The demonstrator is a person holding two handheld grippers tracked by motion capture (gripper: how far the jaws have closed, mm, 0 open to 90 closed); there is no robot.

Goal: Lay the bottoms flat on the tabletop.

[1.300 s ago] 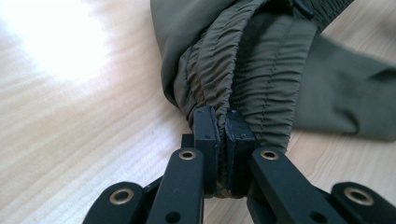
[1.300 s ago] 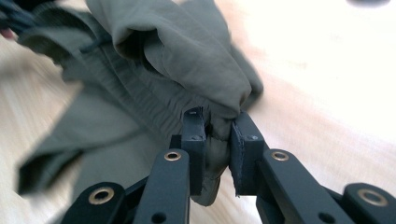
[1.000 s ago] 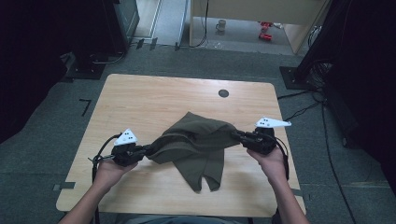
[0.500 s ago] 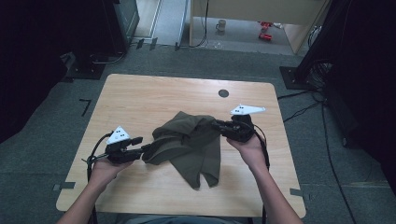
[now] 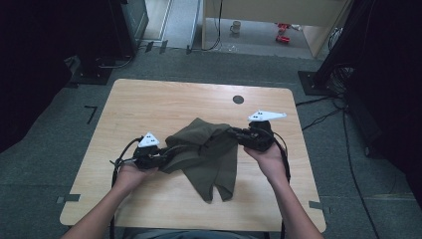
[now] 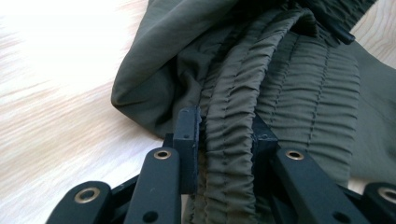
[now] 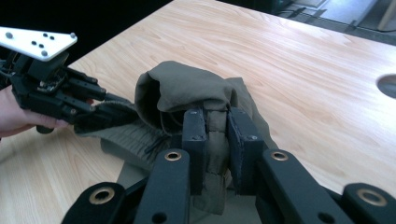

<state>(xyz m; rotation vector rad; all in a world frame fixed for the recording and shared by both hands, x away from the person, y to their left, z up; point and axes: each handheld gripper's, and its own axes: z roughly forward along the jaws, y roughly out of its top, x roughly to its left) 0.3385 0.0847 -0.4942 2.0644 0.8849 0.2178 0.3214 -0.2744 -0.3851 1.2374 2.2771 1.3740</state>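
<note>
Both ends of the olive garment are pinched, so the fold looks best done by moving both sides evenly, keeping the cloth taut. The left gripper clamps the ruched waistband; the right gripper clamps a bunched edge. The garment lies mid-table, between them.

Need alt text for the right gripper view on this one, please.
The right gripper is shut on a bunched fold of an olive-green garment lying on a light wooden table. Farther off, the left gripper, in a hand, grips the garment's gathered edge.
</note>
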